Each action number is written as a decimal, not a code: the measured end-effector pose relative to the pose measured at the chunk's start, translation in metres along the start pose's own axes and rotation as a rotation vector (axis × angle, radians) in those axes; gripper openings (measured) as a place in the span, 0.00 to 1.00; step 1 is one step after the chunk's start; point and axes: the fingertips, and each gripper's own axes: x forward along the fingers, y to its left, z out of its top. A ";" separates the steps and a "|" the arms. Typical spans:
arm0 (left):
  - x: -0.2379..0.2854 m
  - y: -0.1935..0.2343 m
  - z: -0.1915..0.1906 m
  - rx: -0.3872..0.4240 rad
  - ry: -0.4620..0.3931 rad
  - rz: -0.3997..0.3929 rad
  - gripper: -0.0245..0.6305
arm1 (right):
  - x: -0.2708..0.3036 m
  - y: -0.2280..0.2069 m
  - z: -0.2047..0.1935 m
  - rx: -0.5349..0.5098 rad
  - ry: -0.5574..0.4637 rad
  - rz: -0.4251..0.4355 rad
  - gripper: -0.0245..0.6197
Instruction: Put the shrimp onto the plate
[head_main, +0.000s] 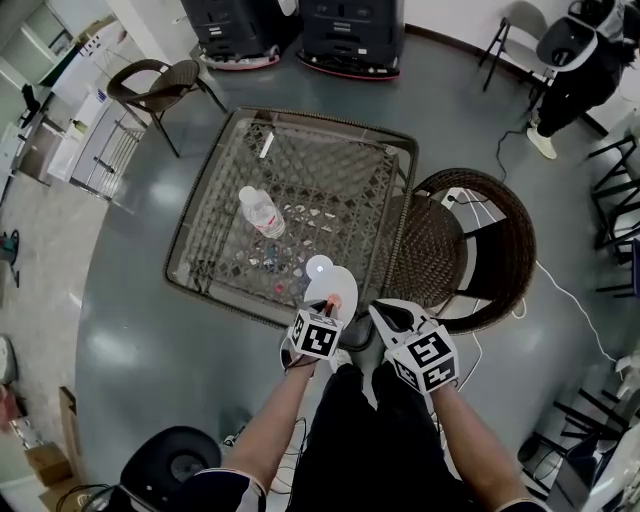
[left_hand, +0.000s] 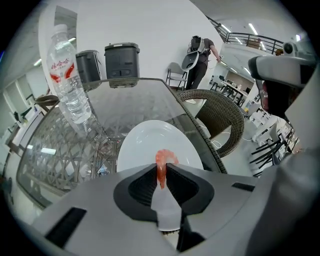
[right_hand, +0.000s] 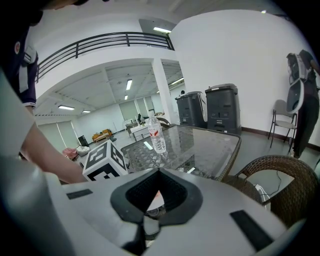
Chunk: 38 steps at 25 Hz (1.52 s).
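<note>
1. Left gripper (left_hand: 162, 173): jaws clenched on the shrimp (left_hand: 162, 163), which stands out as an orange-pink strip past the jaw tips. In the head view this gripper (head_main: 332, 305) reaches in over the table's near edge.
2. Shrimp, location: pinched in the left gripper, directly over the near part of the plate (left_hand: 150, 137). No view settles whether it touches the plate surface. In the head view it shows as a small orange spot (head_main: 335, 302) against the white.
3. Plate (head_main: 341, 279): white and otherwise bare, lying on the glass top at the table's near edge, toward the right corner.
4. Right gripper (right_hand: 159, 172): jaws pressed together at the tips, with nothing held between them. In the head view it (head_main: 383, 315) hangs just right of the left gripper, off the table's near right corner.
5. Table (head_main: 340, 185): square glass top over a woven wicker frame.
6. Water bottle (head_main: 262, 211): clear plastic with a red label, on the glass left of and farther away than the plate, well apart from it; in the left gripper view (left_hand: 67, 82) it stands upright.
7. Wicker chair (head_main: 490, 255): dark brown, drawn up to the table's right side.
</note>
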 end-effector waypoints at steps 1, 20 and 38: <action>0.001 0.000 0.000 -0.002 0.004 0.004 0.13 | -0.001 0.000 0.000 0.000 -0.002 0.001 0.05; -0.044 0.008 0.023 -0.078 -0.132 0.046 0.13 | -0.023 -0.002 0.034 -0.035 -0.081 0.012 0.05; -0.242 -0.027 0.118 -0.010 -0.634 0.027 0.05 | -0.046 0.057 0.159 -0.192 -0.324 0.216 0.05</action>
